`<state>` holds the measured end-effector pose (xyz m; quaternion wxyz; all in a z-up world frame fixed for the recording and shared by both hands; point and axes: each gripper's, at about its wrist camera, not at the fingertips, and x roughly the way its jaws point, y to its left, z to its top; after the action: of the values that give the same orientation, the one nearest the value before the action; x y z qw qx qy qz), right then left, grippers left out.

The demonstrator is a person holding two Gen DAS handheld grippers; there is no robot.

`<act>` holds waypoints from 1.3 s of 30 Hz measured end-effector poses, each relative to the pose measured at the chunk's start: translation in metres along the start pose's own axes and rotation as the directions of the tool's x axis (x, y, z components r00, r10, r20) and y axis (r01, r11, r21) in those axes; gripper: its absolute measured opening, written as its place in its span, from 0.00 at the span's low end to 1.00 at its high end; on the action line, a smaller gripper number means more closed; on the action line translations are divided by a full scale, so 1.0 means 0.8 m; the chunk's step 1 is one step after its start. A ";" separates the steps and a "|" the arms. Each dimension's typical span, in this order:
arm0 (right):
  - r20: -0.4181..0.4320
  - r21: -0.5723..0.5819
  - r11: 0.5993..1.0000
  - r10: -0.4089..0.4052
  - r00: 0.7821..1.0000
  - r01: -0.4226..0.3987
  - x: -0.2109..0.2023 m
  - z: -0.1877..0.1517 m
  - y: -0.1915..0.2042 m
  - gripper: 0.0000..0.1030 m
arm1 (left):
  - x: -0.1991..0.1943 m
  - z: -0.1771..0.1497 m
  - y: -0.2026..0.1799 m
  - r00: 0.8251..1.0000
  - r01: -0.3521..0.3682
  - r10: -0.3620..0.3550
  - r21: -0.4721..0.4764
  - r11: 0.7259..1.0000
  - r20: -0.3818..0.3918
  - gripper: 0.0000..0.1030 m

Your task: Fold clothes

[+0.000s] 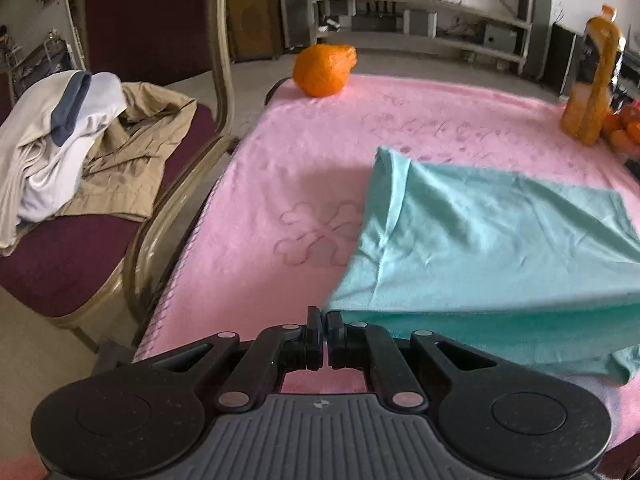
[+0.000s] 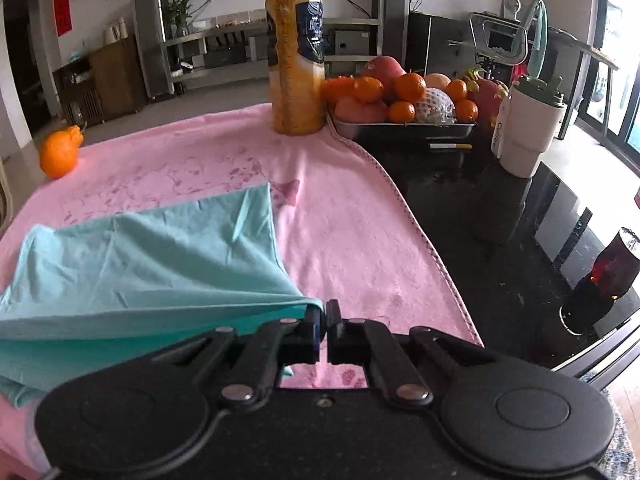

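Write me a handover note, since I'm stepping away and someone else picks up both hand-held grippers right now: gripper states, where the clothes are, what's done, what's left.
Left hand-held gripper: shut on the near left corner of the teal garment.
Right hand-held gripper: shut on the garment's near right corner, the edge between them lifted off the pink blanket.
Garment: far part lies on the blanket; the rest is raised toward the grippers.
Waiting: pile of clothes on the chair to the left.
Done: both corners gripped. How many folds are made, cannot tell.
Left: probably carry the held edge forward, lay it down, then take the chair pile.
Mind the juice bottle and the loose orange at the blanket's far edge.
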<state>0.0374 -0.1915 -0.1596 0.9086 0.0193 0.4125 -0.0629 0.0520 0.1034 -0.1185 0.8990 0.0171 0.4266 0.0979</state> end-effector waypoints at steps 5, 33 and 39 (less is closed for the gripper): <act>-0.069 -0.082 0.997 -0.002 0.998 -0.003 0.014 -0.005 0.017 0.05 | 0.025 -0.014 -0.023 0.992 -0.054 0.066 0.115 0.992 -0.108 0.09; 0.127 0.253 0.904 0.322 0.938 -0.345 0.020 0.173 0.009 0.55 | 0.078 0.158 -0.005 0.972 0.233 -0.231 -0.114 0.966 0.031 0.30; -0.034 0.325 0.908 0.291 0.956 -0.265 0.120 0.158 -0.002 0.44 | 0.125 0.172 -0.012 0.973 0.228 -0.230 -0.064 0.971 -0.018 0.33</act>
<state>0.1942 -0.2135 -0.1488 0.8756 0.2262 0.4268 0.0024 0.2210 0.1199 -0.1085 0.8990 -0.0613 0.4337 0.0070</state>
